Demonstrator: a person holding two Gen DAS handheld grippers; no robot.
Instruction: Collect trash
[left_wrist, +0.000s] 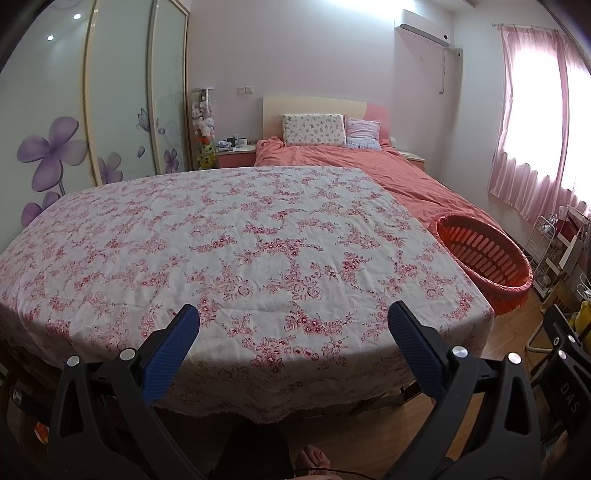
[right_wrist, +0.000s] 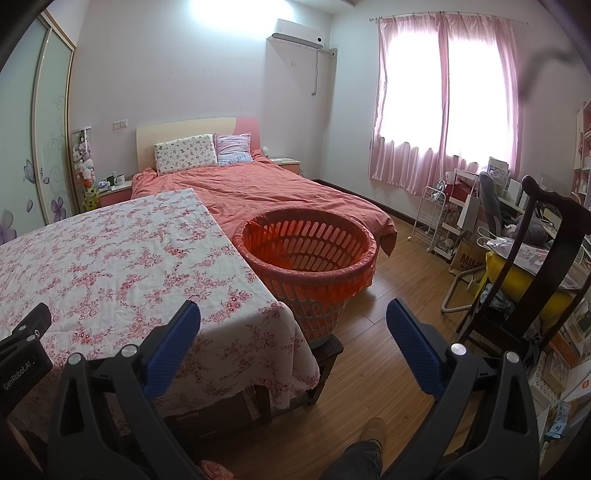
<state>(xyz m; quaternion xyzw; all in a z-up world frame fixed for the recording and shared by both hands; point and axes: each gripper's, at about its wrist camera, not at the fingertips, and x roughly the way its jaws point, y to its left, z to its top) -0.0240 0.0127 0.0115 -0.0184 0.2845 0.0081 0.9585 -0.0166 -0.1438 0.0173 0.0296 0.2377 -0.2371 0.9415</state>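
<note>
A table under a white cloth with pink flowers (left_wrist: 229, 258) (right_wrist: 110, 266) fills the left wrist view; no trash shows on it. An orange slatted basket lined with an orange bag (right_wrist: 306, 254) (left_wrist: 484, 258) stands on a low dark stool beside the table's right edge. My left gripper (left_wrist: 293, 325) hangs open above the table's near edge, nothing between its blue pads. My right gripper (right_wrist: 293, 325) is open too, over the table's near right corner and the floor in front of the basket. The left gripper's body (right_wrist: 22, 343) shows at the left edge of the right wrist view.
A bed with a salmon cover (right_wrist: 258, 192) lies behind the table and basket. A dark wooden chair (right_wrist: 535, 266) piled with bags, a white wire rack (right_wrist: 436, 218) and shelves crowd the right side. Wood floor (right_wrist: 399, 288) lies between. A person's feet (right_wrist: 373, 432) are below.
</note>
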